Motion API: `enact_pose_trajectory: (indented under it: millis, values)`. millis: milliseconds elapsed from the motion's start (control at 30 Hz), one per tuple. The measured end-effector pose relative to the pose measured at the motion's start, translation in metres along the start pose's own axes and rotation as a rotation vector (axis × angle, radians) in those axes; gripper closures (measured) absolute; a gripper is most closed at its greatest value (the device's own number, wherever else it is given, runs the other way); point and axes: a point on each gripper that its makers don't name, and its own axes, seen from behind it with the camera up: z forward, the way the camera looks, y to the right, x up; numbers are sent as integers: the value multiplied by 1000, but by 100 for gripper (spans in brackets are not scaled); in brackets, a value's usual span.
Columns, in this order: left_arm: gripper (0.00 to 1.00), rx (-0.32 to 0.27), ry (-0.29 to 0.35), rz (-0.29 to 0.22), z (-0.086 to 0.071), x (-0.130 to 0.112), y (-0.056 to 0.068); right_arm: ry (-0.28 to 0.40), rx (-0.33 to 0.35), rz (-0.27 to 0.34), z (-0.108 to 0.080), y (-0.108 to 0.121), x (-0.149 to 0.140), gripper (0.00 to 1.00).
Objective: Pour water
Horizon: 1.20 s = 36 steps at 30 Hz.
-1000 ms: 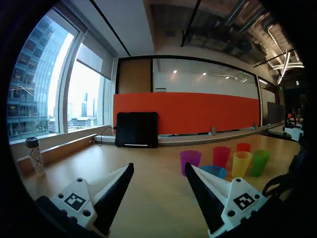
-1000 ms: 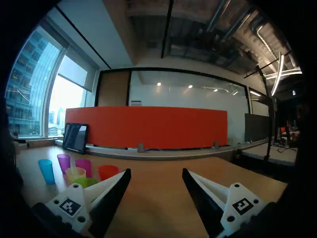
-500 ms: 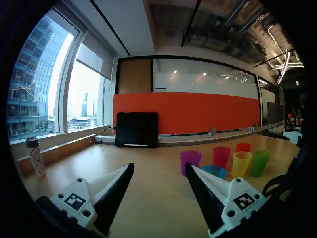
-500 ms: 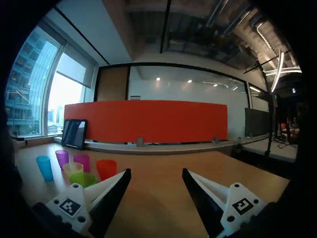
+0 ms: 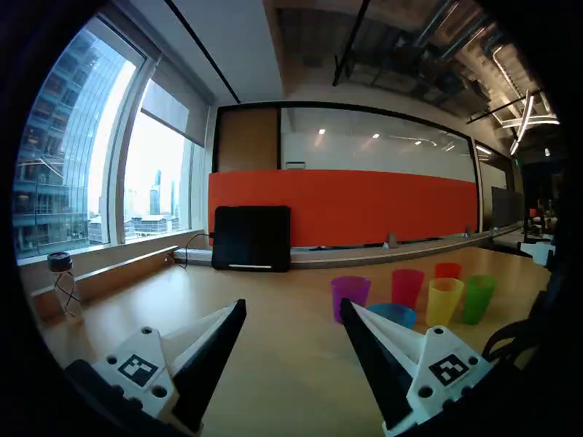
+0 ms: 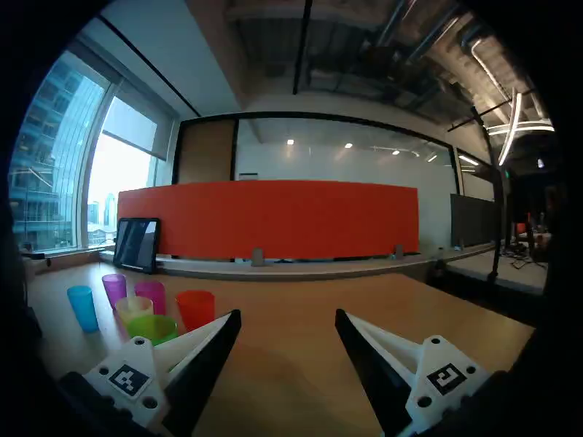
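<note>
In the right gripper view the long orange partition wall point(image 6: 270, 218) sits a little higher than a second ago, and the cups have shifted slightly. The left gripper view is unchanged.

The right hand-held gripper point(image 6: 287, 313) is released. Its two black-faced fingers are spread wide above the pale wooden table point(image 6: 291, 379) with nothing between them. Six translucent plastic cups stand upright in a close cluster at its 9 o'clock. The green plastic cup point(image 6: 151, 328) is nearest, just beside the left finger. The red plastic cup point(image 6: 195, 309) is at its right and the yellow plastic cup point(image 6: 135, 309) is behind it. The magenta plastic cup point(image 6: 151, 295) and purple plastic cup point(image 6: 114, 289) stand farther back, and the blue plastic cup point(image 6: 81, 307) stands apart at the far left.

The left hand-held gripper point(image 5: 291, 302) is likewise released and empty, hovering over the same table. In the left gripper view the cup cluster lies at 3 o'clock, beyond the right finger. That finger's tip hides the lower part of the blue cup.

A flat black tablet point(image 5: 251, 238) leans upright against the partition at 11 o'clock. A small clear bottle with a dark cap point(image 5: 64, 288) stands on the wooden window ledge point(image 5: 116, 266) at 9 o'clock, well apart from the cups.
</note>
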Motion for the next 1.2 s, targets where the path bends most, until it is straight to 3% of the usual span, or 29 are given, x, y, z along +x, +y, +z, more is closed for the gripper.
enact_pose_trajectory:
  millis: [1200]
  values:
    - [4, 0, 0, 0, 0, 0, 1, -3, 14, 1, -1, 1, -1, 0]
